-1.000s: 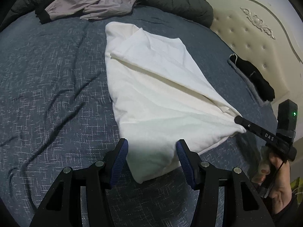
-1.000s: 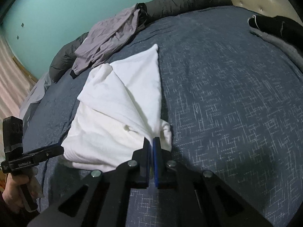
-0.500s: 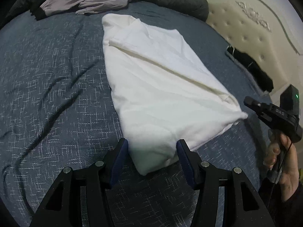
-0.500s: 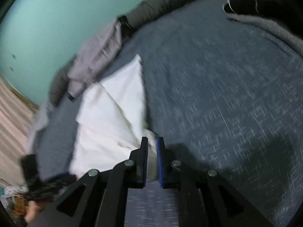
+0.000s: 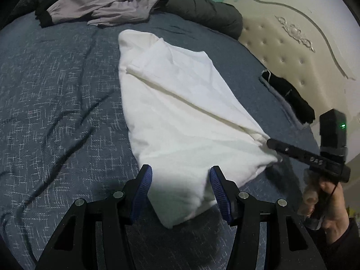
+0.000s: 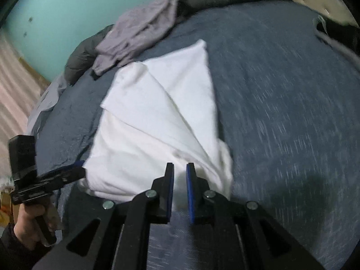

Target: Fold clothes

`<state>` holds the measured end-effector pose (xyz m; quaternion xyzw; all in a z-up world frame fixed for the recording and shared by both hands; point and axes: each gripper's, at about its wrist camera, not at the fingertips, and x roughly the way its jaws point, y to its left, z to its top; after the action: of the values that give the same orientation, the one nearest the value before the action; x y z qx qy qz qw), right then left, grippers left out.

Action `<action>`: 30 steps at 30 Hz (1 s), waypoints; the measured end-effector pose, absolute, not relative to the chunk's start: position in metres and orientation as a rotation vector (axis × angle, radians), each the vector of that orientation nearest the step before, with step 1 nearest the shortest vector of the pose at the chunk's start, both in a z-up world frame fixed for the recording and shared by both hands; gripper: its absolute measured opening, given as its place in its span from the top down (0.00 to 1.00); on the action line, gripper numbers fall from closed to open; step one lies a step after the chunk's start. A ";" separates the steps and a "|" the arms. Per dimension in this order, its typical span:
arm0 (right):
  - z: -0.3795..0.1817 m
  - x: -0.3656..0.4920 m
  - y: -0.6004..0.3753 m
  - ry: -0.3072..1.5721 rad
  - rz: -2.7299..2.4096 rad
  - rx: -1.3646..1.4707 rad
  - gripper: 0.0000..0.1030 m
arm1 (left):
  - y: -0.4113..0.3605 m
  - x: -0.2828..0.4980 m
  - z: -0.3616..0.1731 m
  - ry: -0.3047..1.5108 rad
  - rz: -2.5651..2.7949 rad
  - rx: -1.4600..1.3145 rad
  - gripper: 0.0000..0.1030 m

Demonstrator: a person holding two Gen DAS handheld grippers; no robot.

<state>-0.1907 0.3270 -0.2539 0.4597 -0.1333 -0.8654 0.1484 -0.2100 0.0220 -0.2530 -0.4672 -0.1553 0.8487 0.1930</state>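
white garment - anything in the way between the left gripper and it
Nothing visible. The left gripper is open with the near corner of the white garment right between its fingers, only bare blue bedspread around; the grey clothes lie far behind it.

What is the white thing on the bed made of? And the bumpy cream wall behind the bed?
The white garment looks like soft matte knit cloth, likely cotton: it folds and creases limply. The headboard looks like padded cream leather or vinyl, going by its slight sheen and button tufts; which of the two is unclear.
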 end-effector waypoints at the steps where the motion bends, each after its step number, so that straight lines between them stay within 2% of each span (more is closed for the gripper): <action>1: -0.249 -0.195 0.320 -0.353 -2.481 1.305 0.80 | 0.019 -0.212 -0.252 -0.451 2.384 -1.309 0.44; 3: -0.239 -0.208 0.301 -0.261 -2.467 1.283 0.66 | 0.015 -0.214 -0.250 -0.460 2.392 -1.309 0.44; 9: -0.235 -0.257 0.227 0.098 -2.339 1.248 0.66 | -0.012 -0.220 -0.246 -0.537 2.448 -1.327 0.44; 14: -0.239 -0.293 0.187 0.185 -2.302 1.288 0.66 | -0.047 -0.226 -0.247 -0.611 2.515 -1.368 0.44; 17: -0.243 -0.307 0.163 0.249 -2.267 1.306 0.62 | -0.065 -0.228 -0.245 -0.644 2.551 -1.376 0.44; 21: -0.251 -0.319 0.137 0.354 -2.231 1.334 0.62 | -0.088 -0.228 -0.245 -0.724 2.563 -1.375 0.44; 28: -0.270 -0.338 0.109 0.473 -2.215 1.353 0.63 | -0.100 -0.227 -0.243 -0.750 2.579 -1.361 0.44; 29: -0.272 -0.339 0.108 0.503 -2.223 1.352 0.65 | -0.101 -0.227 -0.242 -0.752 2.580 -1.360 0.44; 30: -0.273 -0.340 0.107 0.518 -2.231 1.349 0.75 | -0.102 -0.227 -0.242 -0.754 2.580 -1.358 0.44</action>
<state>-0.3402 0.1071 -0.2733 0.4927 0.1893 -0.8149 0.2395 -0.2272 -0.1024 -0.2418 -0.4501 -0.2497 0.8549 0.0649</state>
